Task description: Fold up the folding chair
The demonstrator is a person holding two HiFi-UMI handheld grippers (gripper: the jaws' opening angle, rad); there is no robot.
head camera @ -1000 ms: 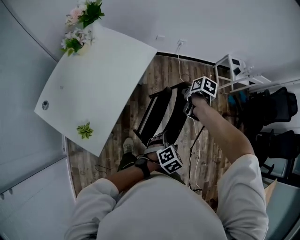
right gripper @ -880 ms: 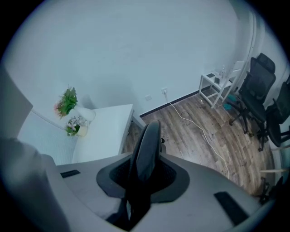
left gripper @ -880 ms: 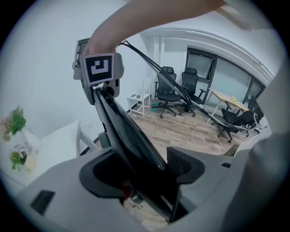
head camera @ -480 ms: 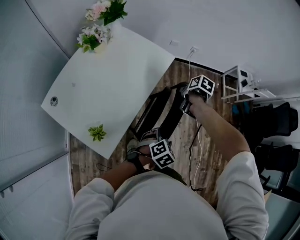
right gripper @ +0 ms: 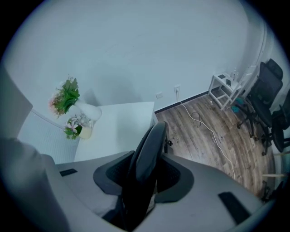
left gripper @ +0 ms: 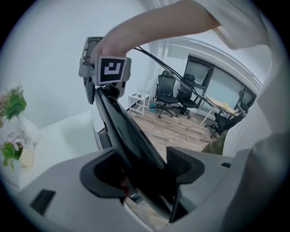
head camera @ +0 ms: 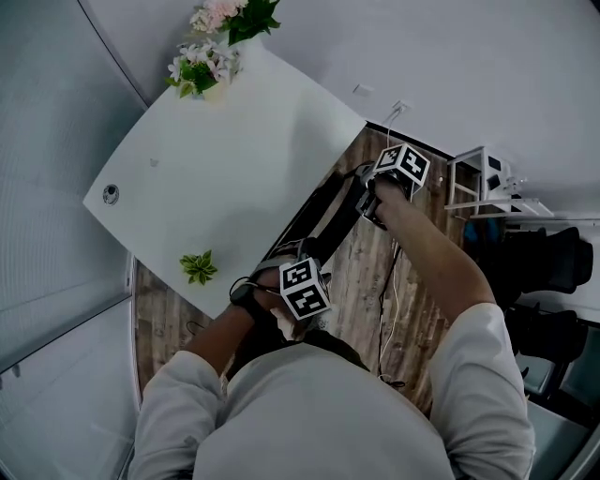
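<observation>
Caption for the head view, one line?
The left gripper and right gripper hold the chair by the table; the right's jaws have just been opening, chair between them.

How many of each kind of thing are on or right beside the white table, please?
flower arrangements: 2
small green plant: 1
round grey fitting: 1
folding chair: 1
Total: 5

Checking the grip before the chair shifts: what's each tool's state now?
Left tool: closed on the folding chair.
Right tool: on it too, jaws just opening.
</observation>
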